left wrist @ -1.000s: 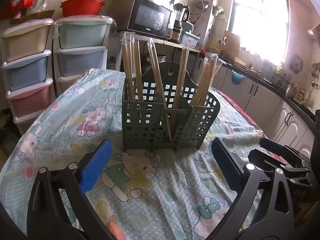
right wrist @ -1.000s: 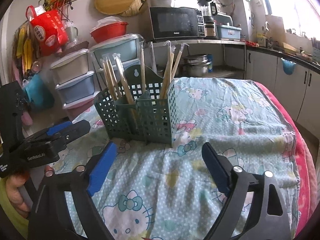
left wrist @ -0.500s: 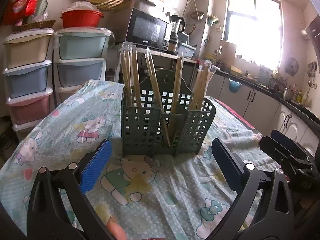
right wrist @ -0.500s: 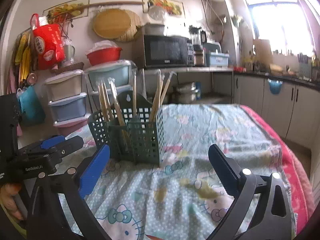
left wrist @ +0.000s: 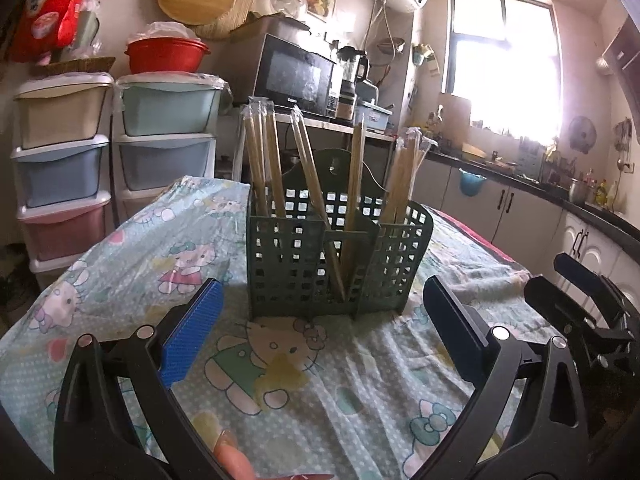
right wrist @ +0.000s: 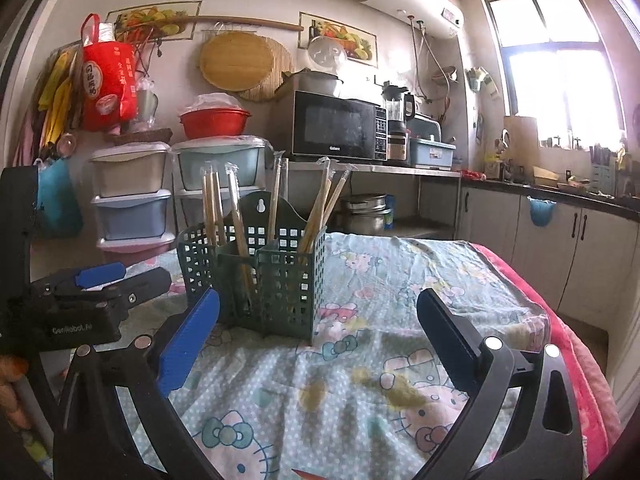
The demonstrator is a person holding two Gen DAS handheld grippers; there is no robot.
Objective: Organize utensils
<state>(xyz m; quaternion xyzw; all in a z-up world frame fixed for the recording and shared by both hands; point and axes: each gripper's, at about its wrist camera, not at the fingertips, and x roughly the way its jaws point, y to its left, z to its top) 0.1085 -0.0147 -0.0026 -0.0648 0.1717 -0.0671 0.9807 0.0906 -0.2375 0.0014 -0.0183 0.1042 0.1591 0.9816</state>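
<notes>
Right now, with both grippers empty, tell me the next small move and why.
Probably draw both back and stop. The chopsticks already stand in the green caddy, no loose utensil shows on the tablecloth, and the left gripper and right gripper are open, holding nothing and clear of the caddy.

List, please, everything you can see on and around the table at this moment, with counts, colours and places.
utensil holder: one, dark green, lattice walls, standing on the table.
chopsticks: several wrapped pairs, tan, upright or leaning in the holder's compartments; exact count unclear.
tablecloth: one, pale teal with cartoon cats, covering the table.
drawer units: two stacks, pastel, behind the table at left.
red basin: one, atop the drawers.
microwave: one, black, on the shelf behind.
left hand-held gripper: blue pads, open, empty, facing the holder.
right hand-held gripper: blue pads, open, empty.
</notes>
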